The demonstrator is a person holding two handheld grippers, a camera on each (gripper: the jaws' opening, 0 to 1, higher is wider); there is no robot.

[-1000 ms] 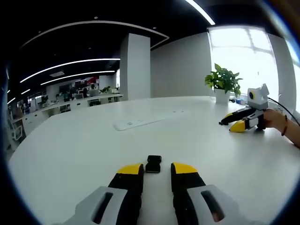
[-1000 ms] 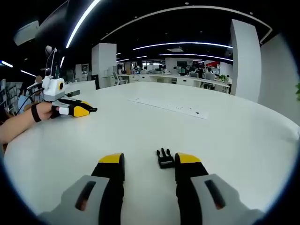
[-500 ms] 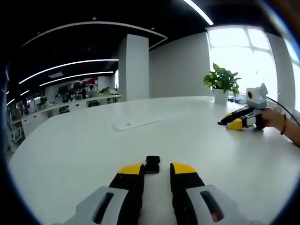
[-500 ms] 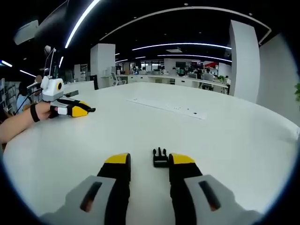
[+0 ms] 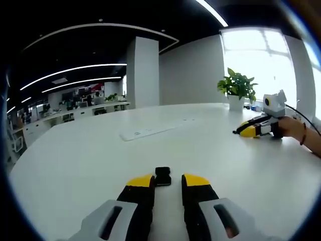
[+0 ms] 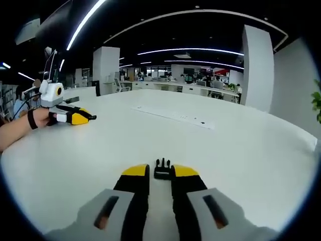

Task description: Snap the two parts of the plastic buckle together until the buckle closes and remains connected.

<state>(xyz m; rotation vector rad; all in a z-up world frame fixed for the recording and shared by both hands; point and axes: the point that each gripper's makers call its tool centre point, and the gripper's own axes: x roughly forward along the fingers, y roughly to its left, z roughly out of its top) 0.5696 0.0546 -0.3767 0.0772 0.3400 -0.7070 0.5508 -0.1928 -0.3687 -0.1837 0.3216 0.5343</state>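
The socket half (image 5: 163, 176) of the buckle lies on the white surface (image 5: 75, 155), just past the tips of the left claw (image 5: 166, 182), whose jaws stand apart, gripping nothing. The pronged half (image 6: 161, 169) lies at the tips of the right claw (image 6: 160, 172), jaws narrowed beside it; grip unclear. A potted plant (image 5: 237, 90) stands far off.

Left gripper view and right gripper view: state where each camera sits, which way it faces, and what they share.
Left gripper view: rides the left gripper, looking along its jaws at a buckle socket, potted plant beyond; the person's hand shows.
Right gripper view: rides the right gripper, looking at the pronged buckle half; a forearm shows.
Shared: the white table, each other's gripper.
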